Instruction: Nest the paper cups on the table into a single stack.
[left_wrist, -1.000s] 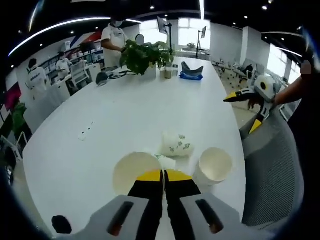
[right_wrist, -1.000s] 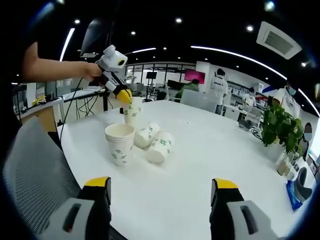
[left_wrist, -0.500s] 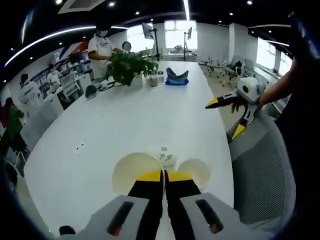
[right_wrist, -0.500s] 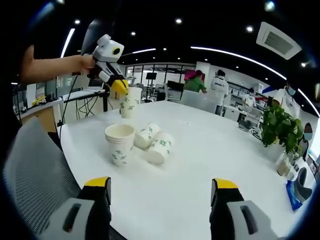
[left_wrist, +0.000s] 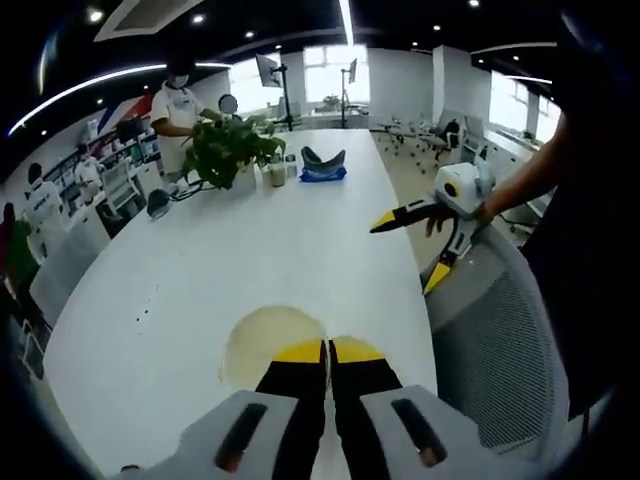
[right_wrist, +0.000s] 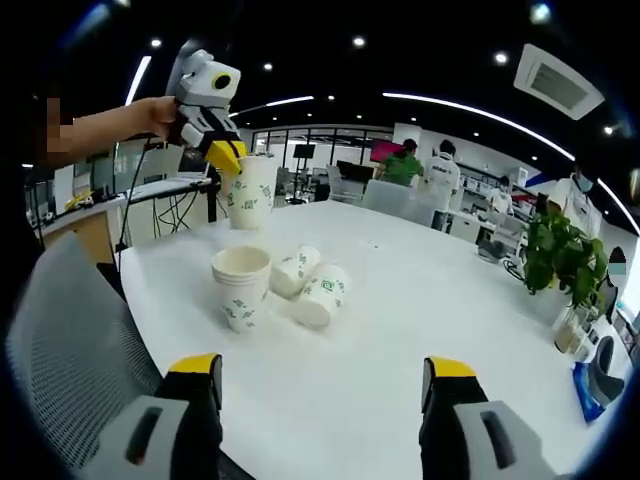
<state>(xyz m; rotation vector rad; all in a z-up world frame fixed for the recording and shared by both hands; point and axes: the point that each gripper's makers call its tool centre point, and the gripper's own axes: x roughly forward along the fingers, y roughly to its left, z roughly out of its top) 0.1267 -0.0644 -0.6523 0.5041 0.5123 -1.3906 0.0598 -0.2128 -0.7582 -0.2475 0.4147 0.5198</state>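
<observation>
Since the earlier frames, a paper cup (right_wrist: 249, 192) has been lifted clear of the white table (right_wrist: 420, 300) by the left gripper (right_wrist: 228, 158), and it is now held in the air above and slightly behind the upright stack of cups (right_wrist: 240, 286). The left gripper's jaws are closed tightly on the cup's rim, as is seen in the left gripper view, where the cup's open mouth (left_wrist: 268, 342) sits just ahead of the pinched yellow tips of the left gripper (left_wrist: 325, 351). That view has swung as the hand rose, so the cups on the table have passed out of it.

The right gripper (right_wrist: 316, 378) is held wide apart and empty, low over the near edge of the table; it is also seen in the left gripper view (left_wrist: 420, 245), well off to the side and clear of the cups.

Two cups lie on their sides just beside the stack: one (right_wrist: 297, 270) touching it, and another (right_wrist: 322, 294) next to that. The lift is judged to be complete, and lowering the held cup into the stack's open top appears to be the step in hand. Two toppled cups would then remain to be nested.
</observation>
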